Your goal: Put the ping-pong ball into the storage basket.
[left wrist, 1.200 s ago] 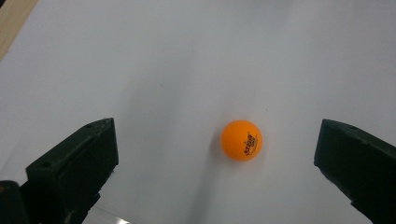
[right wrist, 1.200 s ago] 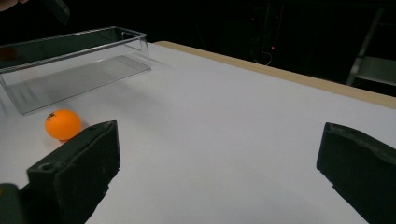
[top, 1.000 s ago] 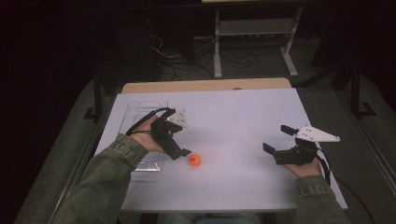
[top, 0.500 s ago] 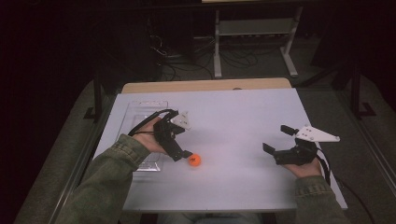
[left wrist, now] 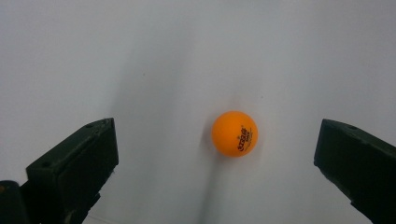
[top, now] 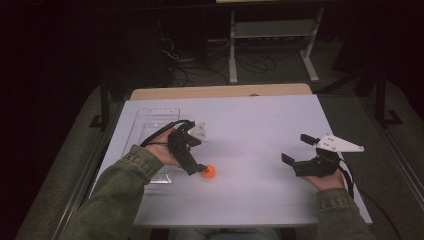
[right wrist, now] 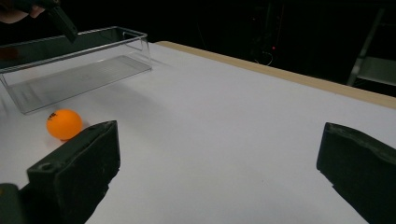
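Note:
An orange ping-pong ball (top: 209,172) rests on the white table (top: 250,125), left of centre. My left gripper (top: 201,162) hovers over it, tilted down. In the left gripper view the ball (left wrist: 234,134) lies on the table ahead, in line with the gap between the wide-open jaws and untouched. My right gripper (top: 297,149) is held open over the right side of the table, holding nothing. It faces left, and its view shows the ball (right wrist: 64,124) far off at the left.
A clear plastic tray (top: 150,125) lies at the table's left side, just behind the left hand; it looks empty in the right gripper view (right wrist: 74,70). A wooden strip (top: 220,91) borders the far edge. Beyond it are dark floor, cables and a metal stand (top: 270,45).
The left gripper has turned slightly over the ball, so its grey top plate shows more. The ball and the right gripper have stayed where they were.

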`<state>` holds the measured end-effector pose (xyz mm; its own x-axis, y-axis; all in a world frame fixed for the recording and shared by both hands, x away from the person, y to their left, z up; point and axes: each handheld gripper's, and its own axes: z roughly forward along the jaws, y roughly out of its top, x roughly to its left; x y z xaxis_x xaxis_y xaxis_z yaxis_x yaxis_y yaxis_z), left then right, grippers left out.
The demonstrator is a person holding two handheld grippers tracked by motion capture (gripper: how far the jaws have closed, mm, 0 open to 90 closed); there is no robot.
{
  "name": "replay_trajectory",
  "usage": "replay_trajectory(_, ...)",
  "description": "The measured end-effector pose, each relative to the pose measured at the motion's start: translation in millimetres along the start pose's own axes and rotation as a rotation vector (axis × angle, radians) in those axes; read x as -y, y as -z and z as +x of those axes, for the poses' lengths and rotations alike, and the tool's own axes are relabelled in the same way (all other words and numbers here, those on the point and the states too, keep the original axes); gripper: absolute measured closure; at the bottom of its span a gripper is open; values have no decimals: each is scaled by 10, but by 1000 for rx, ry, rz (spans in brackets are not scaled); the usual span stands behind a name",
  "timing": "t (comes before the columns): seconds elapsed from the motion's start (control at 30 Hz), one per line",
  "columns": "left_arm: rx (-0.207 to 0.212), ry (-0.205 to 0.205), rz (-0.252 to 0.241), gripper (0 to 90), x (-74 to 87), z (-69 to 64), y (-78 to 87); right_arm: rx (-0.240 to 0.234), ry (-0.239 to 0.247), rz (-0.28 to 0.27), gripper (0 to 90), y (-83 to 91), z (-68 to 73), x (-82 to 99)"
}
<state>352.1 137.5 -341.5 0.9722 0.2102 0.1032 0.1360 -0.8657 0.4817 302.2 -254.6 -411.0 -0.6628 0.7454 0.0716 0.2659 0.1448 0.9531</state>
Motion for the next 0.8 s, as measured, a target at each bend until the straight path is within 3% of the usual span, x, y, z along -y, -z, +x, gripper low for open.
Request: replay_trajectory(0.8,24,-30,49,0,-18,-51,-156,-2,-1,1,0,-1,0,1)
